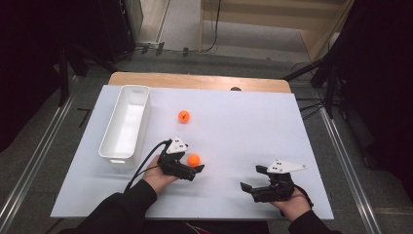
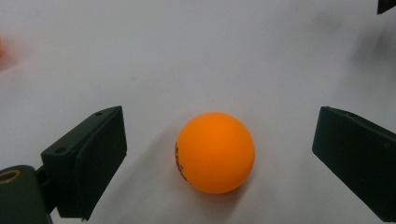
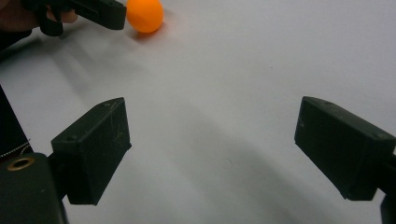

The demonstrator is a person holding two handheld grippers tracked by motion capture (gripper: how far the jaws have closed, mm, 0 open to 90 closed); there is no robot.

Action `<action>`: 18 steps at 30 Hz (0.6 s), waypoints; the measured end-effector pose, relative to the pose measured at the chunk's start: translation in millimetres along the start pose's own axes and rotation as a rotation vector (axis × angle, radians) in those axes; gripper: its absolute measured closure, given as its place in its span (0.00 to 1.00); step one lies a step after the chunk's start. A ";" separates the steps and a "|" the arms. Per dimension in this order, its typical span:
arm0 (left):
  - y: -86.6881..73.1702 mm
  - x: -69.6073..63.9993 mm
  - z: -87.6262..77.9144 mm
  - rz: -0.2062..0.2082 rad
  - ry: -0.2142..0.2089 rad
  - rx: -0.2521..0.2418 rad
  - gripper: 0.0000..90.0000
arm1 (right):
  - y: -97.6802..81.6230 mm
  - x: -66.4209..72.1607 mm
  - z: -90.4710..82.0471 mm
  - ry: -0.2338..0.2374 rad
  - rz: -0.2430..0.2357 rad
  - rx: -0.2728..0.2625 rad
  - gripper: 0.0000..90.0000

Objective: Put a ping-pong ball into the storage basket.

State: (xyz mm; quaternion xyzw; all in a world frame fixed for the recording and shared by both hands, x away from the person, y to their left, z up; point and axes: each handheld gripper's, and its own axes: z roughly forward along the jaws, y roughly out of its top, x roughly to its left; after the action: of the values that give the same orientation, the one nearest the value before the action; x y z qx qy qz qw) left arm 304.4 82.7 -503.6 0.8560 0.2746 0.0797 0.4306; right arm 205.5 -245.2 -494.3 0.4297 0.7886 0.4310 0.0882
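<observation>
Straddling orange ball (image 2: 215, 152), left gripper (image 2: 219, 158) jaws spread wide, touching neither side.

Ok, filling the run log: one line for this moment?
left tongs: open around near orange ball | right tongs: open, idle | bin: empty

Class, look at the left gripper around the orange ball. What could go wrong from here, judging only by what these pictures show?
1. The near ball sits between the open jaws of the left gripper with gaps on both sides; if one jaw touches first, the ball may roll away across the smooth white board.
2. A pinch off its middle may squirt the round ball out.
3. A loose ball could roll toward the far ball or off the edge.
</observation>
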 end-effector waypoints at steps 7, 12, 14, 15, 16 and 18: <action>-3.5 -0.3 6.3 0.015 0.018 0.030 0.04 | -0.2 0.1 -0.1 -0.003 -0.003 0.004 0.10; -3.2 -0.2 7.6 0.020 0.028 0.048 0.04 | -0.2 0.4 0.2 -0.003 -0.005 0.004 0.10; -3.3 -1.3 8.7 0.023 0.032 0.051 0.04 | -0.3 0.4 0.3 -0.004 -0.005 0.006 0.10; -3.1 -1.6 9.1 0.031 0.032 0.058 0.04 | -0.3 0.6 0.5 -0.004 -0.005 0.007 0.10; -2.8 -3.0 10.5 0.035 0.037 0.066 0.04 | -0.3 0.8 0.6 -0.003 -0.004 0.009 0.10; -2.4 -4.8 12.6 0.047 0.054 0.086 0.04 | -0.4 0.8 0.6 -0.003 -0.005 0.009 0.10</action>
State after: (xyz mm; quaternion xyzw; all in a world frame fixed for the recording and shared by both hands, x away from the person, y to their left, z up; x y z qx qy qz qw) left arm 304.2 72.6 -512.8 0.8776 0.2692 0.1007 0.3838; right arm 205.1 -244.3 -494.8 0.4288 0.7915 0.4264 0.0886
